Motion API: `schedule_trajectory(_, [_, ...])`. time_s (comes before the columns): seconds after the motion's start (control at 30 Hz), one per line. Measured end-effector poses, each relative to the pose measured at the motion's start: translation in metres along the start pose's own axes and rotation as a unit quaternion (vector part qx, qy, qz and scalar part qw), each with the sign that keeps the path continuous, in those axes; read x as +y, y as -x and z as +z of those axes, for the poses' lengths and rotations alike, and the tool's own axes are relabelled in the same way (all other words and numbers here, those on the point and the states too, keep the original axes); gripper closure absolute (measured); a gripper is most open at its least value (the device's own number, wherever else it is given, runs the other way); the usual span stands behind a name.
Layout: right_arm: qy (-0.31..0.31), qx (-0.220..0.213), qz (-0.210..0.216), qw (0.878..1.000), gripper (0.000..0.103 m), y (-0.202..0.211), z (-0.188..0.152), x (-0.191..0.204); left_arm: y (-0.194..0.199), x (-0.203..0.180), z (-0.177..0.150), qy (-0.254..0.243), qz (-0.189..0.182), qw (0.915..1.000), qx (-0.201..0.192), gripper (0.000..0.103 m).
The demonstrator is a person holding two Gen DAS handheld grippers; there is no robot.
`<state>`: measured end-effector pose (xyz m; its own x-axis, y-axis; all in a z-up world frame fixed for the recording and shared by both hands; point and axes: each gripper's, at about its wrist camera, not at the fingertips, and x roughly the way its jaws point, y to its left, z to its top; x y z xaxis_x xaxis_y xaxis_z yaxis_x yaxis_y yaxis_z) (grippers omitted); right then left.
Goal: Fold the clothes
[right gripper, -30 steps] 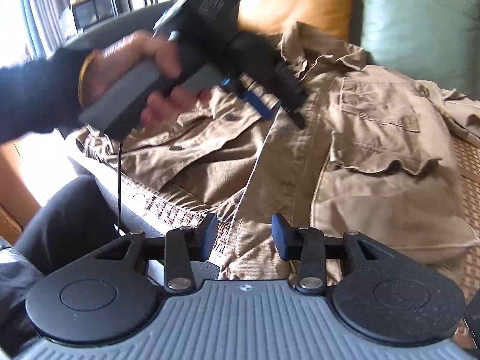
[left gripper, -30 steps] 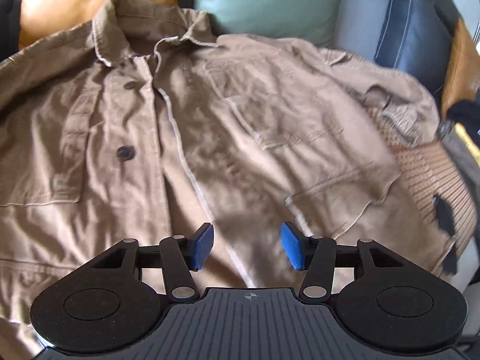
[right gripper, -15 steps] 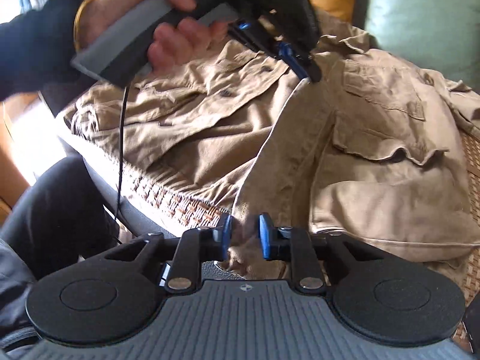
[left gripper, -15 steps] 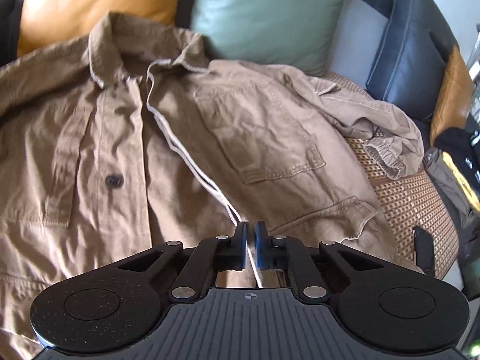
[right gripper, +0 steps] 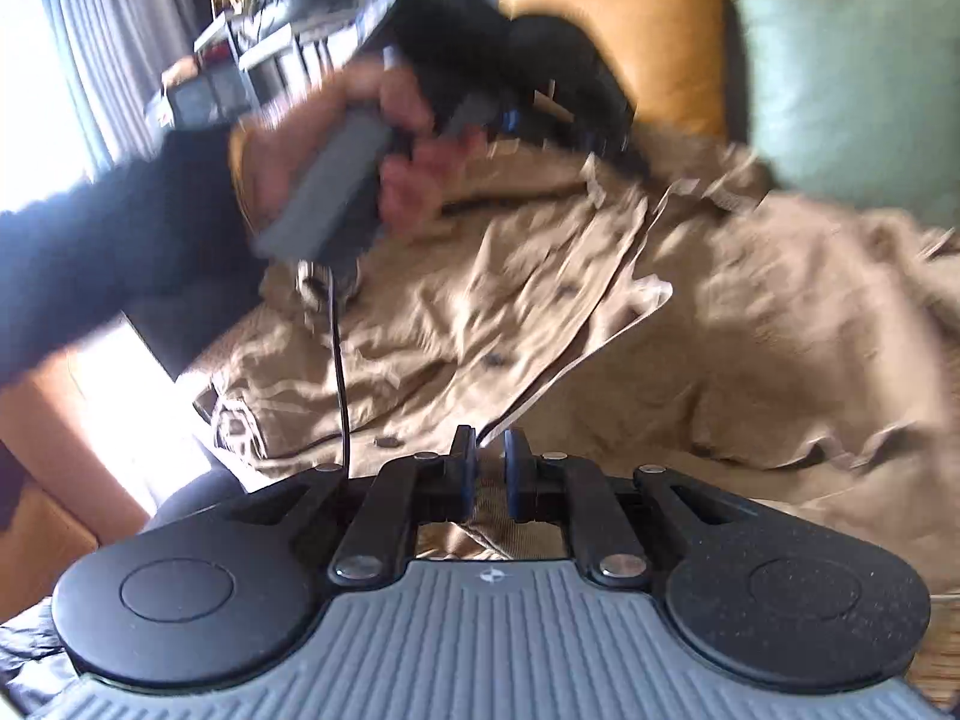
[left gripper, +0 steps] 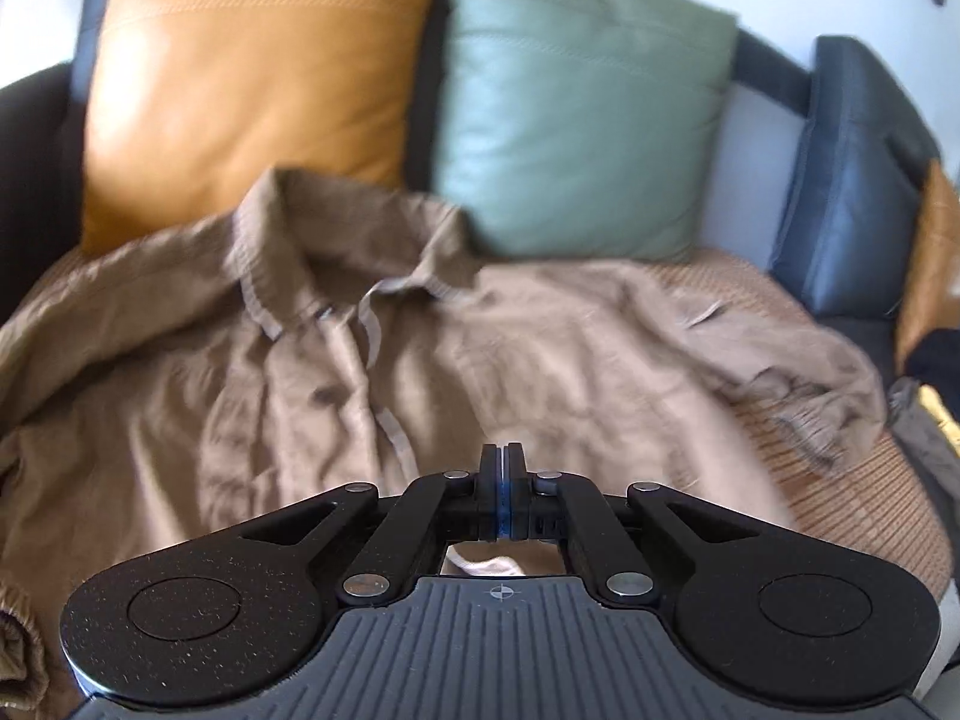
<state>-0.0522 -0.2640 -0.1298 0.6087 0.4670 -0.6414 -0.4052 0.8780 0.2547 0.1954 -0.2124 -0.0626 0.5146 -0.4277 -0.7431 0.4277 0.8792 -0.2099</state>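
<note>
Clearly a fold is under way: the tan button-front jacket (left gripper: 540, 372) lies face up and unfastened across the woven seat pad (left gripper: 858, 498) of a sofa, collar toward the back cushions, one front panel lifted and swung open so its pale inner facing shows in the right wrist view. Left gripper (left gripper: 503, 489): jaws pressed together, a sliver of pale cloth visible just behind them, so judged clamped on the jacket's front edge or hem. Right gripper (right gripper: 491, 474): jaws stand narrowly apart with tan cloth between them; whether they truly pinch it, cannot tell. Both frames are motion-blurred. Judged step: carrying the near edge or panel over the body for the first fold, task early. Next move likely calls for keeping both grips level, laying the cloth down flat, then parting the jaws; the bunched sleeve (left gripper: 810, 396) at the right may need tucking in. Behind the jacket, an ochre leather cushion (left gripper: 258, 84) and a sage green cushion (left gripper: 582, 120) lean on the backrest; a dark blue cushion (left gripper: 852, 180) stands farther right. Writing: none legible; no brand or label can be read.
</note>
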Motion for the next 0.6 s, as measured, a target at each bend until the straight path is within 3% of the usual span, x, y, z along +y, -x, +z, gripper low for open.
schedule_trajectory(0.1, [-0.009,0.044,0.012,0.999,0.103,-0.044,-0.015,-0.001,-0.003,0.019,-0.026,-0.003,0.006,0.9995,0.031,0.103])
schedule_trajectory(0.17, [-0.015,0.063,0.018,0.998,0.103,-0.064,-0.025,0.000,-0.001,0.024,-0.045,-0.011,0.001,0.9988,0.048,0.103])
schedule_trajectory(0.2, [-0.013,0.061,0.017,0.998,0.103,-0.064,-0.028,0.002,0.001,0.025,-0.053,-0.015,-0.006,0.9983,0.056,0.098])
schedule_trajectory(0.27, [-0.017,0.052,0.025,0.998,0.100,-0.053,-0.028,0.003,0.004,0.024,-0.066,-0.029,-0.012,0.9970,0.070,0.084])
schedule_trajectory(0.37, [-0.036,0.015,0.018,0.999,0.099,-0.019,-0.026,-0.005,0.002,0.015,-0.075,-0.050,-0.006,0.9959,0.076,0.076])
schedule_trajectory(0.43, [-0.038,-0.008,-0.003,0.999,0.096,0.008,-0.024,-0.012,-0.002,0.009,-0.071,-0.033,-0.012,0.9969,0.071,0.055])
schedule_trajectory(0.47, [-0.037,-0.016,-0.019,0.999,0.090,0.020,-0.024,-0.014,-0.004,0.007,-0.068,-0.023,-0.016,0.9973,0.069,0.044])
schedule_trajectory(0.6, [-0.031,-0.030,-0.097,0.994,0.073,0.058,-0.034,-0.029,-0.018,-0.001,-0.056,0.028,-0.032,0.9969,0.066,0.043])
